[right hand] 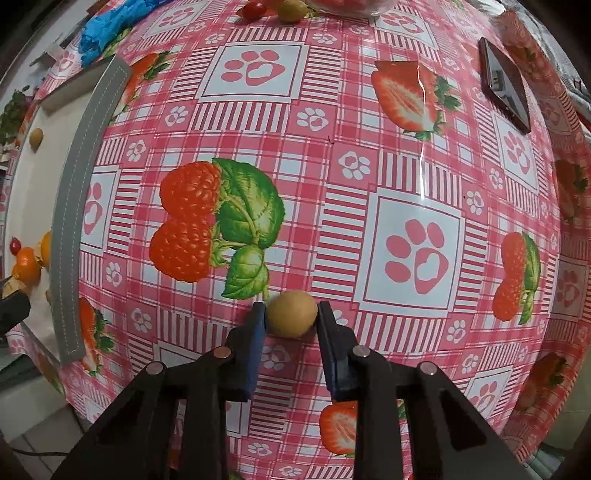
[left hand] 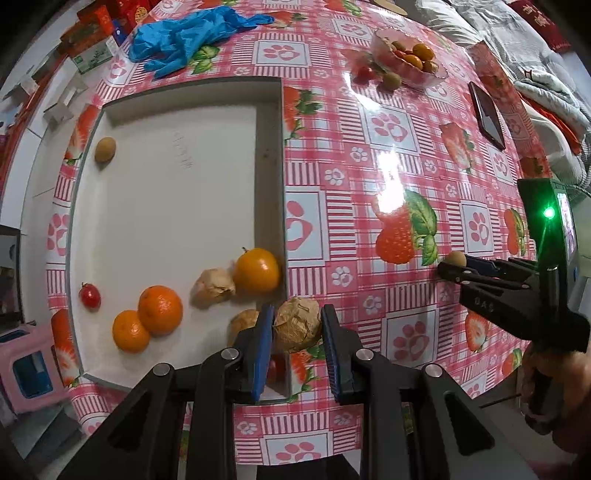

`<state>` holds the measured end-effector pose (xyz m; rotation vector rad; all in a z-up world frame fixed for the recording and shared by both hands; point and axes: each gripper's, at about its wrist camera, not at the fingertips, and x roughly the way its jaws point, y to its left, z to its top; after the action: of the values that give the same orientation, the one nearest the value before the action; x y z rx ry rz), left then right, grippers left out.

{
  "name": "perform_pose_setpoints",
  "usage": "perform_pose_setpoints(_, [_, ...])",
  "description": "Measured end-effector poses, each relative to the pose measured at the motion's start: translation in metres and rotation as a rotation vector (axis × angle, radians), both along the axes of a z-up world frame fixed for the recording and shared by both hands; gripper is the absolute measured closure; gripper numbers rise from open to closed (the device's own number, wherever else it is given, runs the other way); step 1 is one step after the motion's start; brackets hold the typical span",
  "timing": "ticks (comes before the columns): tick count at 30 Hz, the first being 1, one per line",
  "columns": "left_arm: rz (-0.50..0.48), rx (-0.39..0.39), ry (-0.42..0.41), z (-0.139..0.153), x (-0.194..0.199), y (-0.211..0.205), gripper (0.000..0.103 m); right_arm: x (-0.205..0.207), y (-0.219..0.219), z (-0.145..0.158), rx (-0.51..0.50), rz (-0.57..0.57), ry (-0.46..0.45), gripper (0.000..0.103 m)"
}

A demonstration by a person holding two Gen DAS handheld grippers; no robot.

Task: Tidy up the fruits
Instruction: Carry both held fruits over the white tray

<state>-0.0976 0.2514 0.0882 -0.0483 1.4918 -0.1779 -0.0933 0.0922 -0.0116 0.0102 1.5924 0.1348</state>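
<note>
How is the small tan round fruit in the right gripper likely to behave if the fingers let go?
The tan fruit looks smooth and round, so it would probably roll on the glossy tablecloth. It seems small and light, and the fingers touch only its sides, so it may slip.

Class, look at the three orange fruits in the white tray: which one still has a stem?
The orange fruit against the tray's right wall; a thin stem sticks up from it. The two touching oranges show none.

A home: strawberry-print tablecloth (left hand: 388, 155), glass fruit bowl (left hand: 408, 55), bedding (left hand: 480, 29) beside.
</note>
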Motion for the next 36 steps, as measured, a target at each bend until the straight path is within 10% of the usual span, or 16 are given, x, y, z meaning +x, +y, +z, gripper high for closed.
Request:
perform_pose_setpoints(18, [0.055,-0.008,-0.043,0.01,-0.003,0.034,0.076,0.014,-0.013,0.074,0.052,-0.002,-0.052,0.073])
perform_pose_setpoints(36, [0.145,0.038,-0.07,0.008,0.0,0.094,0.076,0.033,0.07,0.11,0.136,0.134,-0.107,0.073])
